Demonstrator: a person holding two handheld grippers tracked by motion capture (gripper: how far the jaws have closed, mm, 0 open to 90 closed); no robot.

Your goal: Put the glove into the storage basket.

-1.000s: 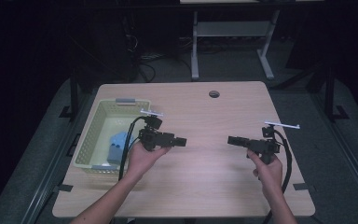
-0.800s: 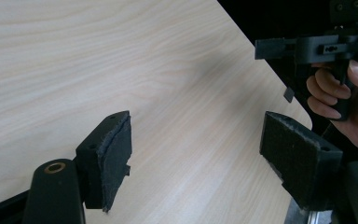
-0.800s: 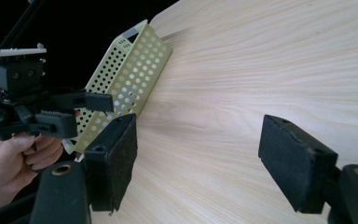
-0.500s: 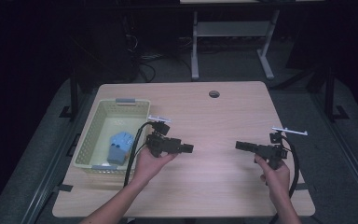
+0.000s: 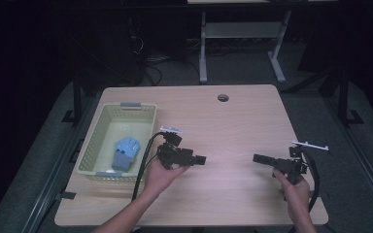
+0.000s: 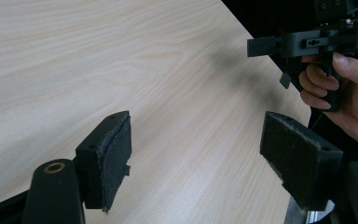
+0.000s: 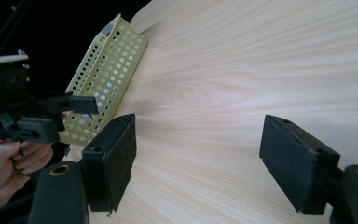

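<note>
Wooden table [image 5: 233, 126], dark room beyond

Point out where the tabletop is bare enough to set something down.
Bare wood lies between the left hand-held gripper and right hand-held gripper, and back to the cable hole. The left edge is crowded by the yellow basket.

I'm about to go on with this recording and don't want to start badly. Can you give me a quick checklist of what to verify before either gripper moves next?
1. Left gripper open and empty: ok, its pads stand wide apart over bare wood.
2. Right gripper open and empty: ok.
3. Table between the two grippers free of objects: ok.
4. Blue object lying inside the yellow basket: ok.
5. What the blue object is, and how to grasp it: cannot tell.
6. Left gripper's cable clear of the basket: cannot tell, it runs close by the basket's near corner.
</note>
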